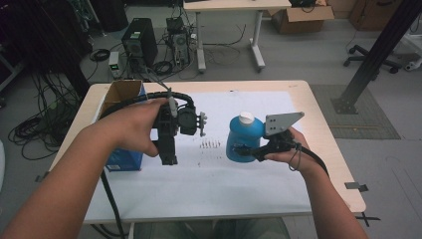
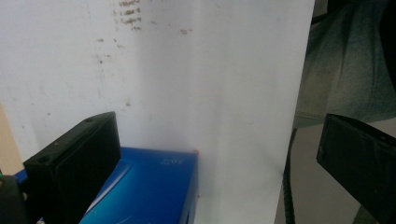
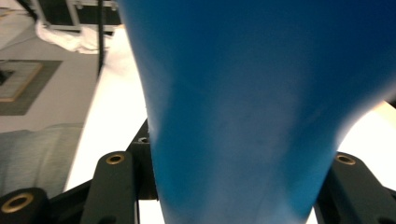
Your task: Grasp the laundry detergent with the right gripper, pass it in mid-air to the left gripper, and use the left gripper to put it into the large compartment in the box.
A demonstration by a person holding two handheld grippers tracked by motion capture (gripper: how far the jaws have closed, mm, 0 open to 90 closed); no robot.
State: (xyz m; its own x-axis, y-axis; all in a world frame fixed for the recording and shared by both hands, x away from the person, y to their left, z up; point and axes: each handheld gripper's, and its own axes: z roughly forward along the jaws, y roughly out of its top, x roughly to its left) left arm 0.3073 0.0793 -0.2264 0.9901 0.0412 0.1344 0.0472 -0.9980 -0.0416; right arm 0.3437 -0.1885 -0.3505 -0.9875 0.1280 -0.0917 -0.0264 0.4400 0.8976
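A blue bottle (image 1: 244, 135) with a white cap (image 1: 246, 118) hangs a little above the white sheet right of centre. My right gripper (image 1: 242, 149) is shut on its lower body from the right. In the right gripper view the bottle (image 3: 243, 102) is pinched between the two black jaws of my right gripper (image 3: 231, 168). My left gripper (image 1: 164, 153) hovers left of centre, pointing down and back towards the person. In the left gripper view my left gripper (image 2: 215, 135) stands open, jaws wide apart with nothing between them, above the white sheet (image 2: 210, 70) and a corner of a blue box (image 2: 149, 186).
The blue box (image 1: 124, 160), with its open cardboard top (image 1: 122, 92), stands at the table's left edge. A white sheet (image 1: 209, 189) covers most of the wooden table (image 1: 323, 129). Small dark marks (image 1: 209, 144) lie between the grippers. Beyond the table are a computer tower (image 1: 140, 42) and cables.
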